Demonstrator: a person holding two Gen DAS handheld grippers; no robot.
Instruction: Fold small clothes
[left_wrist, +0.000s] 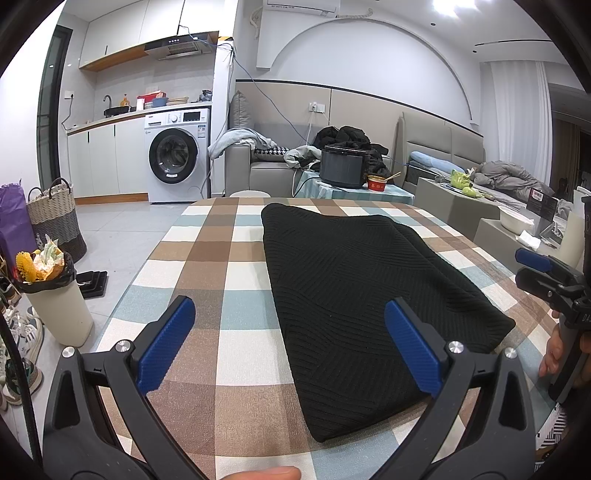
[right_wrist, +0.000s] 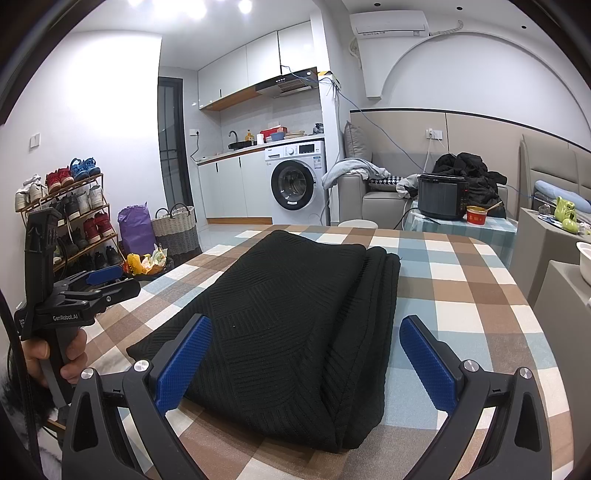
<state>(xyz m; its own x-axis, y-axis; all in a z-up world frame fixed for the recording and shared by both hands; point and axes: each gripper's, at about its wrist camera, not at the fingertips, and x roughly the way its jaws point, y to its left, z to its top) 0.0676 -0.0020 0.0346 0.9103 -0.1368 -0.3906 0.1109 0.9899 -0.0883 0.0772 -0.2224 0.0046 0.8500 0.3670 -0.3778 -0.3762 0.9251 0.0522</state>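
A black ribbed knit garment (right_wrist: 291, 325) lay folded into a long stack on the checked tablecloth (left_wrist: 229, 266) of brown, cream and pale blue squares, its layered edges showing along the right side in the right wrist view; the left gripper (left_wrist: 290, 345) hung above the near end of the table with its blue-padded fingers (left_wrist: 168, 345) spread wide and holding nothing, the right-hand pad over the garment's near left part and the left-hand pad over bare cloth; the right gripper (right_wrist: 304, 363) was likewise wide open and empty, its pads set to either side of the garment's near end; in the right wrist view the left gripper appeared at the far left, held by a hand (right_wrist: 55, 354) round its handle, and white lettering on its black body read "GenRobot.AI"; in the left wrist view the right gripper's body showed letters at the frame's edge, "DA" and no more that could be read; beyond the table stood a white washing machine (right_wrist: 295, 181) with a small label too blurred to read, a dark cooker (right_wrist: 441, 197) with a red light on its front, and a red tub (right_wrist: 475, 215) bearing markings too small to make out; a shoe rack (right_wrist: 70, 218) stood by the wall at left.
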